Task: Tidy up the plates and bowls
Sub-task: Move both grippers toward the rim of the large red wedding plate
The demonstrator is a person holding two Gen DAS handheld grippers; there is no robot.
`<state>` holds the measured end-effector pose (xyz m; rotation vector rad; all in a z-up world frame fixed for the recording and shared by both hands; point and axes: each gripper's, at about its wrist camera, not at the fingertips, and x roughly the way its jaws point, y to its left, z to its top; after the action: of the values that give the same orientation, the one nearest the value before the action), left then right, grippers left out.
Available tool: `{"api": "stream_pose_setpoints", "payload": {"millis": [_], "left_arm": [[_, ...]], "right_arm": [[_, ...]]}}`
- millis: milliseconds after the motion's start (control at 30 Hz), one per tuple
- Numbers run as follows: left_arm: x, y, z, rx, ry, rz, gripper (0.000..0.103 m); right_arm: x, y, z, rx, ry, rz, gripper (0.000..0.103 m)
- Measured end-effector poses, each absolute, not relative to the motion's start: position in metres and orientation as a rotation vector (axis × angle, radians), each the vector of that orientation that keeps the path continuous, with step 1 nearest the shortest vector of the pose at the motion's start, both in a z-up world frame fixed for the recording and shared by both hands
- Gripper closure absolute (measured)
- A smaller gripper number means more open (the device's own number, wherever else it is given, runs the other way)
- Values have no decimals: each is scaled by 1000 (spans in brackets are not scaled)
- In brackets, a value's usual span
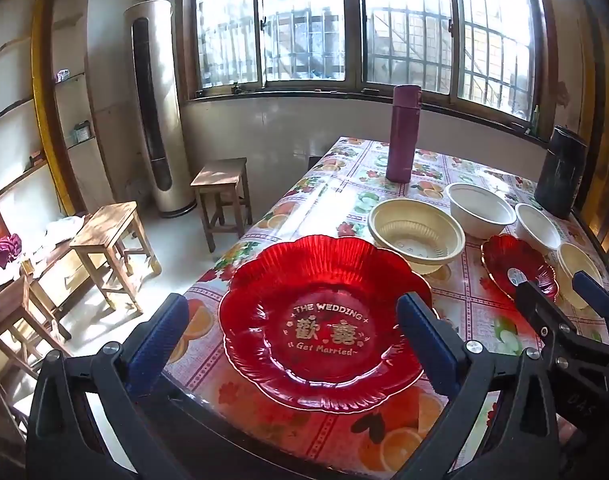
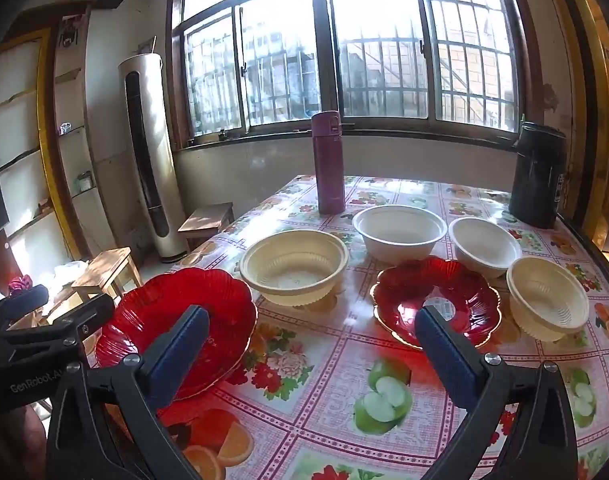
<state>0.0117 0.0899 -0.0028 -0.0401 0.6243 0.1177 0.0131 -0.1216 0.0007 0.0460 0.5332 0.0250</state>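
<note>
A large red wedding plate (image 1: 324,320) lies on the table near its left corner; it also shows in the right wrist view (image 2: 176,320). My left gripper (image 1: 292,336) is open above it, fingers either side. A smaller red plate (image 2: 436,296) lies to the right. My right gripper (image 2: 310,344) is open and empty over the tablecloth between the two plates. A large cream bowl (image 2: 296,264), a large white bowl (image 2: 398,232), a small white bowl (image 2: 484,244) and a small cream bowl (image 2: 548,296) stand behind.
A purple flask (image 2: 327,164) and a black canister (image 2: 538,176) stand at the back of the fruit-print table (image 2: 324,400). Wooden stools (image 1: 104,248) and a tall air conditioner (image 1: 152,112) are left of the table.
</note>
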Motion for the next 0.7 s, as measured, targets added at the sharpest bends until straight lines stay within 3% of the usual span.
{"api": "stream_pose_setpoints", "payload": {"millis": [700], "left_arm": [[18,122,-33,-77,712,226,0]], "right_arm": [[24,-97,-18,13,628,119,0]]}}
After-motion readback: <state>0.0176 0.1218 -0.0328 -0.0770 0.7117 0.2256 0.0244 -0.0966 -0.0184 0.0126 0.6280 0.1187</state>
